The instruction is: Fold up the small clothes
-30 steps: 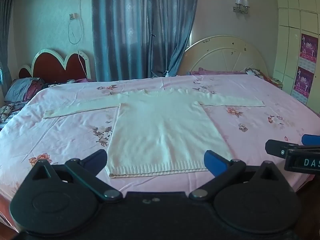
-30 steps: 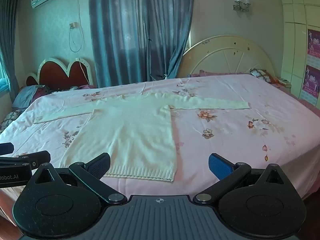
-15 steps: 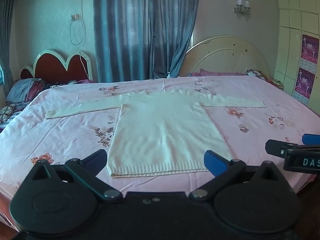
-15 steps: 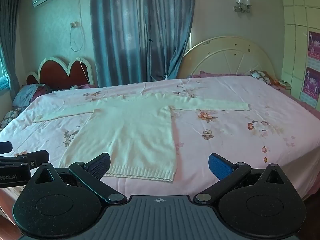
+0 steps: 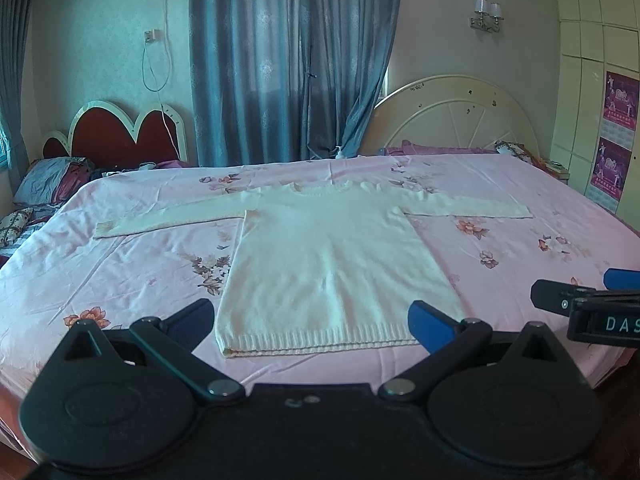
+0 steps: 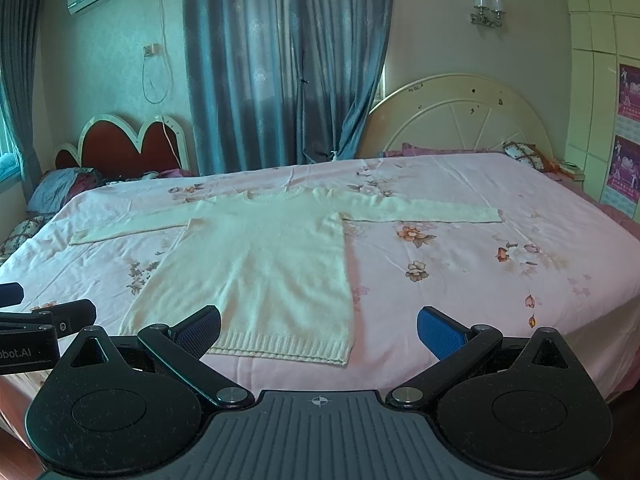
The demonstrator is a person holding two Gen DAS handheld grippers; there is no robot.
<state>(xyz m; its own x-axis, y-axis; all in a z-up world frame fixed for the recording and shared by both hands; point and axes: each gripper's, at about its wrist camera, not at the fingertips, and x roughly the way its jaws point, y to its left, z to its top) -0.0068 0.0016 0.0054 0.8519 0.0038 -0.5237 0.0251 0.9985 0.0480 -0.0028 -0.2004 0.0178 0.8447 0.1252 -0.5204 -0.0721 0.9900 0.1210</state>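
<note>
A cream knitted sweater [image 5: 320, 256] [image 6: 260, 264] lies flat on the pink floral bed sheet [image 5: 120, 272] [image 6: 480, 272], both sleeves spread out sideways, ribbed hem nearest me. My left gripper [image 5: 310, 318] hovers open just short of the hem, its blue pads wide apart and holding nothing. My right gripper [image 6: 318, 330] is open too, in front of the hem's right corner, with nothing between its pads. Each gripper shows at the edge of the other's view.
The bed's near edge runs just below both grippers. A cream round headboard [image 5: 456, 120] and a red heart-shaped headboard [image 5: 120, 136] stand at the back, with blue curtains [image 5: 288, 60] between. Pillows [image 5: 52, 184] lie far left. A wardrobe with posters [image 5: 616, 136] stands on the right.
Both views have shifted slightly, the room sitting a little lower in frame. The sweater has not moved and both grippers have stayed open.
</note>
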